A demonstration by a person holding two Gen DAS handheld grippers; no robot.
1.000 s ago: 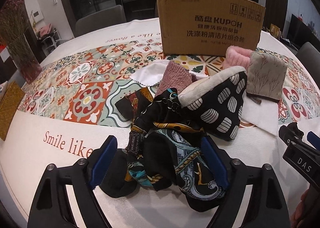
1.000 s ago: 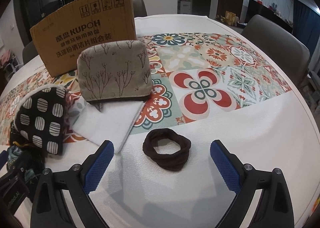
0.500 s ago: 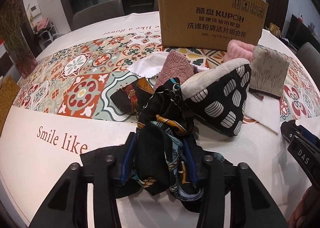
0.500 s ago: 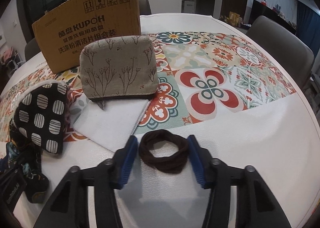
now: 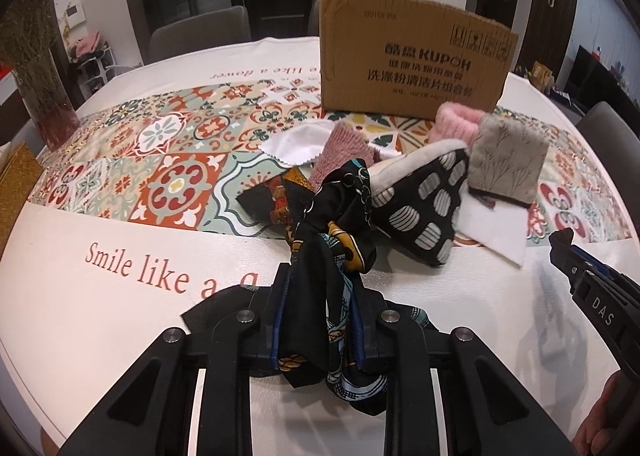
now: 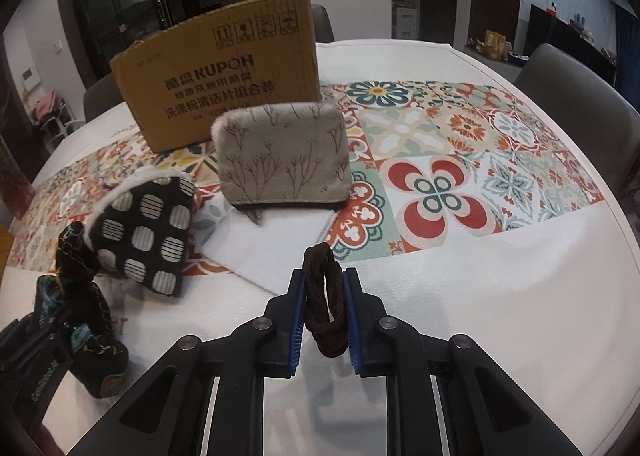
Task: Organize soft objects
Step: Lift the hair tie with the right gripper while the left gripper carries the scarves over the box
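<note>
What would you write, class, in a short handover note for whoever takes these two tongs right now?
Left tongs: just closed on the dark patterned scarf.
Right tongs: just closed on the brown hair band.
On the table: spotted pouch, beige pouch, white cloth, pink items, before the cardboard box.
Done: two pieces gripped.
Left: put them away, probably in the box, then the rest.
</note>
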